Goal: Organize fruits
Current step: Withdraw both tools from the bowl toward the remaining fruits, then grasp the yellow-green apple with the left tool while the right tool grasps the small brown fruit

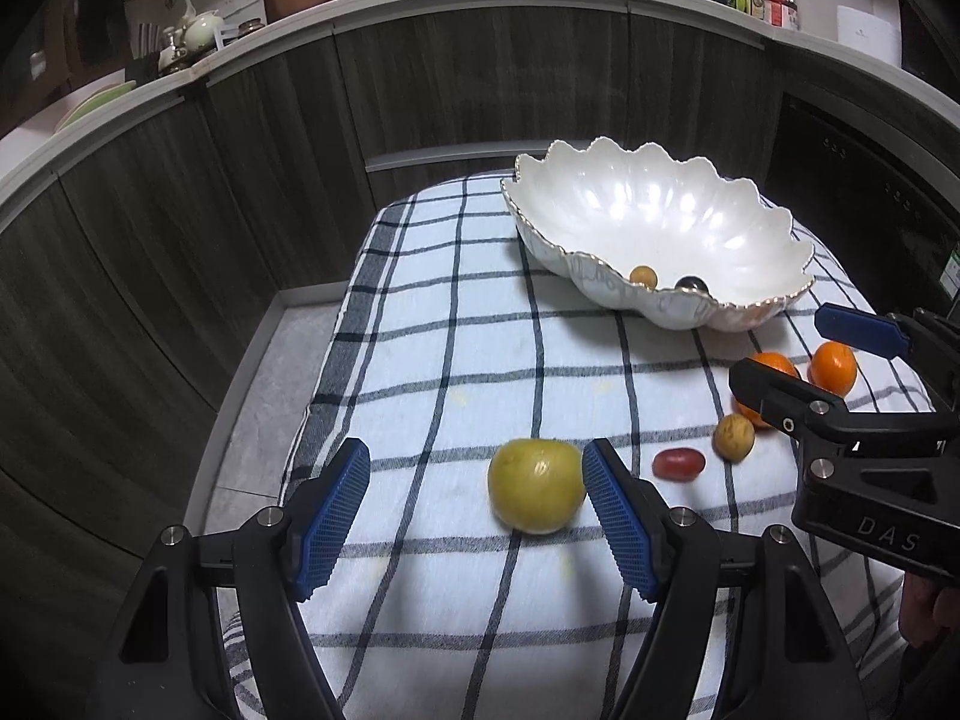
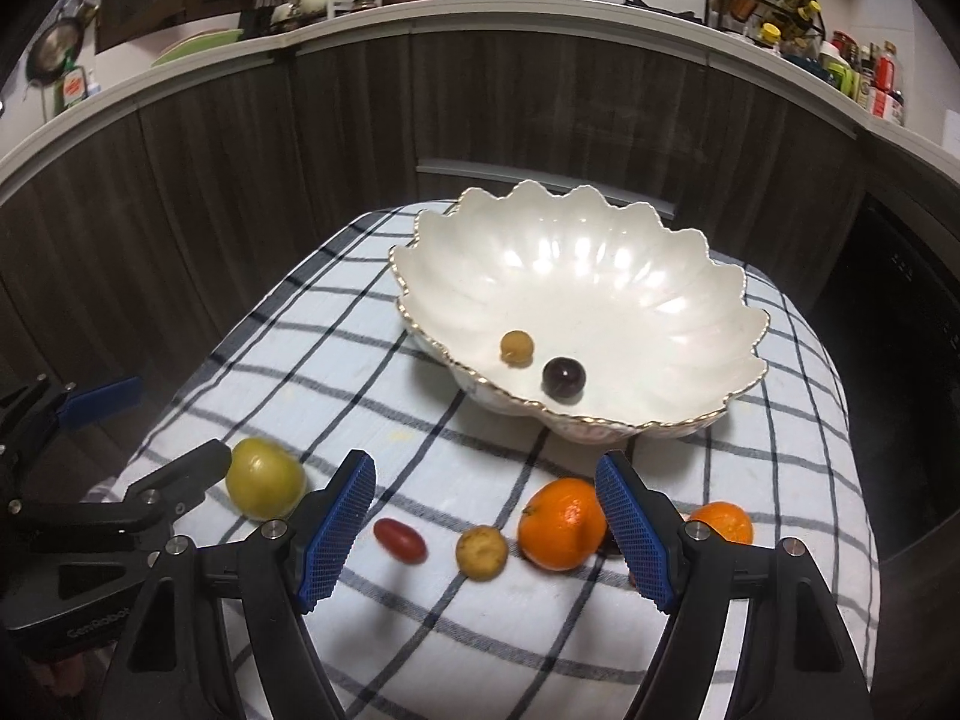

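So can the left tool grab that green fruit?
Probably yes. The left tool is open, and the green fruit lies on the cloth just ahead, toward its right finger. Nothing stands between them; the tomato lies apart, off to the right.

In the left wrist view the right gripper [image 1: 822, 354] runs off the right edge; its lower finger covers part of the nearer orange [image 1: 771, 369]. The shell bowl's [image 1: 600, 282] near rim hides most of the dark fruit [image 1: 691, 282] and the lower half of the small yellow fruit [image 1: 642, 276].

In the right wrist view the left gripper [image 2: 156, 426] is cut by the left edge, blurred. The green fruit [image 2: 264, 477] is smeared. We see the far orange [image 2: 723, 521] half hidden behind a blue pad [image 2: 633, 534]. Bottle labels at upper right are too small to read.
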The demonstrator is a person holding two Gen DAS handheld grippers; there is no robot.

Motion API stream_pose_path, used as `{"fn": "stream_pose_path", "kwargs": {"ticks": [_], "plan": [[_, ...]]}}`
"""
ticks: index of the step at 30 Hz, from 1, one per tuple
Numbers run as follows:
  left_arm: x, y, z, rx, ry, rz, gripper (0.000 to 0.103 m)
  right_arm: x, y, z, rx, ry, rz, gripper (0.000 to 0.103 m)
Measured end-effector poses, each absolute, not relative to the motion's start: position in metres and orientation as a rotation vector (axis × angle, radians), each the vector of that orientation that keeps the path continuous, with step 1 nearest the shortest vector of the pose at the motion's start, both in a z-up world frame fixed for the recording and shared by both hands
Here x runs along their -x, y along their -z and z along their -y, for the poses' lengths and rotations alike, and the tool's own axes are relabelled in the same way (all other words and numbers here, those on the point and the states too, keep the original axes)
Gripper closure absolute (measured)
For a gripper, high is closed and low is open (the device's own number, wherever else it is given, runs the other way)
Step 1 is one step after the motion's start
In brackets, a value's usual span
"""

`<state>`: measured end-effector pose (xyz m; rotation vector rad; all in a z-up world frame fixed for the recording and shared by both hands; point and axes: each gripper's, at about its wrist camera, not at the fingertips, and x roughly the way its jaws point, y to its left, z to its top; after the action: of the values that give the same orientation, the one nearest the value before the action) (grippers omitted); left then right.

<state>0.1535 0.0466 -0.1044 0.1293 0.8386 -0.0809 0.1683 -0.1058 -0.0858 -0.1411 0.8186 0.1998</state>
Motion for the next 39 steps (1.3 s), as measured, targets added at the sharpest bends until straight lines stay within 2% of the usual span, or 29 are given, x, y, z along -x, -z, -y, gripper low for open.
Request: {"fn": "stream_pose_path", "kwargs": {"ticks": [21,26,39], "plan": [[-0.150,0.132,-0.031,-0.195,0.168,-0.852,0.032,-0.153,0.113,0.109,0.123,-0.231,-0.869,0.028],[-0.153,0.139,-0.028,-0.202,0.181,-0.860,0.032,-0.153,0.121,0.112,0.105,-0.240,-0.895,0.042],[-0.163,0.149,-0.025,-0.197,0.192,-0.890,0.038,-0.159,0.140,0.115,0.072,-0.247,-0.941,0.058]]}}
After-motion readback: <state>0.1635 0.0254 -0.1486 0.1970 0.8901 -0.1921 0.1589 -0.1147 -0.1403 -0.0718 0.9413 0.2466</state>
